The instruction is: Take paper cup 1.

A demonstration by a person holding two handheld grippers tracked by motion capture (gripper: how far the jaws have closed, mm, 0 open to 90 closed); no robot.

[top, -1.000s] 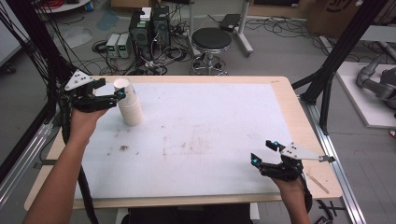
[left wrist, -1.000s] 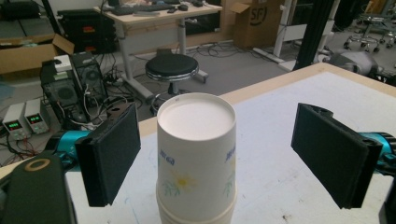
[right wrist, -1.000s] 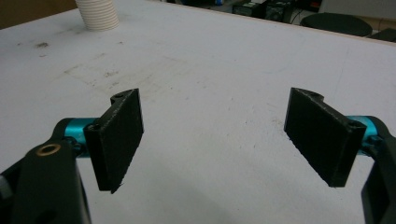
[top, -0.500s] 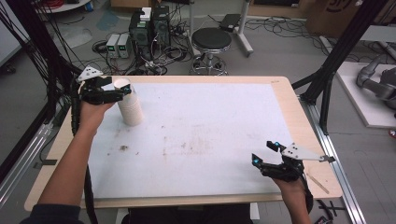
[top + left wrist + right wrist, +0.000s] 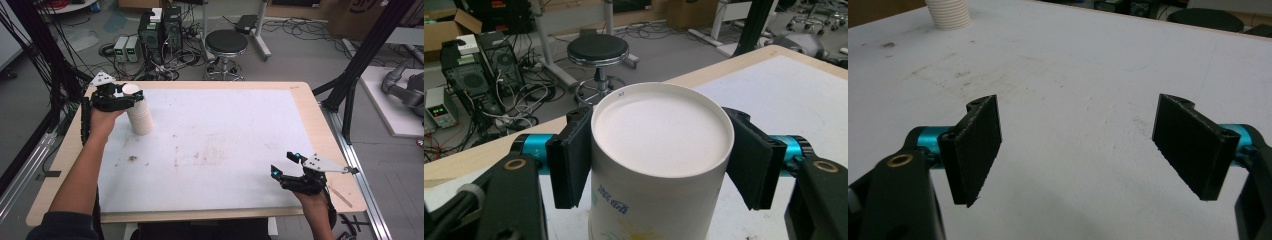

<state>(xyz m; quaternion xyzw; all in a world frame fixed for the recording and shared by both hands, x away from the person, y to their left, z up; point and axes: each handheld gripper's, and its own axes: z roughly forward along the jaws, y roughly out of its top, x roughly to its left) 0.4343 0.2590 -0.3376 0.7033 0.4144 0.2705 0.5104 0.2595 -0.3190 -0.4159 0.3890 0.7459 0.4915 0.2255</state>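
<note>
White paper cup stack (image 5: 139, 111) stands at the worktop's (image 5: 225, 130) ten o'clock corner, near the edge. Left hand-held gripper (image 5: 659, 150) has just closed and clamps its top cup; stack base cut off there. Right hand-held gripper (image 5: 1078, 145) gapes empty at five o'clock, open surface between.

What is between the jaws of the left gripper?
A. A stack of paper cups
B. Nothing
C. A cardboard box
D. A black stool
A: the left gripper has just closed its jaws on the top of the stack of paper cups, and both pads sit against its rim.
</note>
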